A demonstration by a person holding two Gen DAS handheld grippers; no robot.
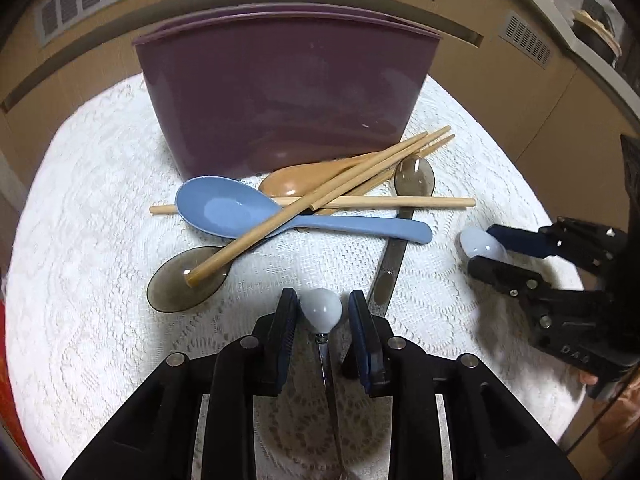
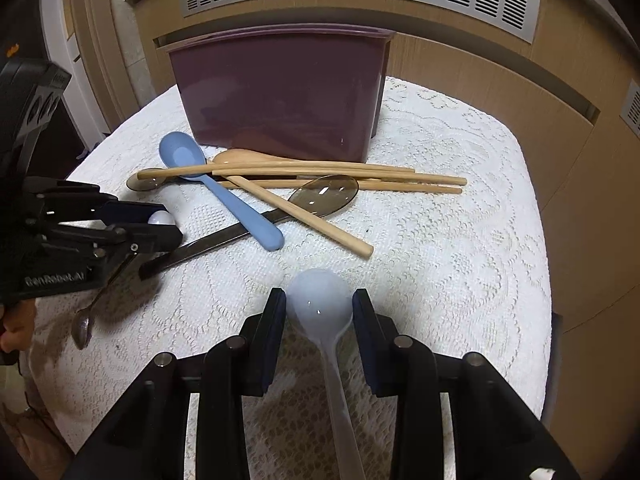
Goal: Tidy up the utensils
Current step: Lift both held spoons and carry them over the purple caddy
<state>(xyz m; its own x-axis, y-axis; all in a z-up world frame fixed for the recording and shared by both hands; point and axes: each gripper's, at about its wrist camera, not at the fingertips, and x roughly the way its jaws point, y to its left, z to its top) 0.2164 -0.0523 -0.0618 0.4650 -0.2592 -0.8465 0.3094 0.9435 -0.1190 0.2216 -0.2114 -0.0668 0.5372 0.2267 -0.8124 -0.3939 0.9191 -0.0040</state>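
Utensils lie in a loose pile on the white lace cloth (image 1: 100, 184) covering the bench, just in front of a purple bin (image 1: 280, 92). In the pile: a blue spoon (image 1: 240, 210), a tan wooden spoon (image 1: 288, 184), several wooden chopsticks (image 1: 360, 201) crossing over them, and two smoky translucent spoons (image 1: 188, 280), one with a chopstick tip resting in its bowl.

Left claw (image 1: 322, 312) is narrow, with the round white knob of a small metal spoon (image 1: 321, 310) between its fingers (image 1: 286, 320); small gaps show on both sides of the knob in the left wrist view, so pads do not clearly press it. In the right wrist view the spoon hangs below that claw, bowl low over the cloth.

Right claw (image 2: 320, 308) is narrow around the bowl of a pale translucent spoon (image 2: 320, 304), pads against both sides, handle running back between the fingers (image 2: 276, 320). Both claws sit well apart from the bin.
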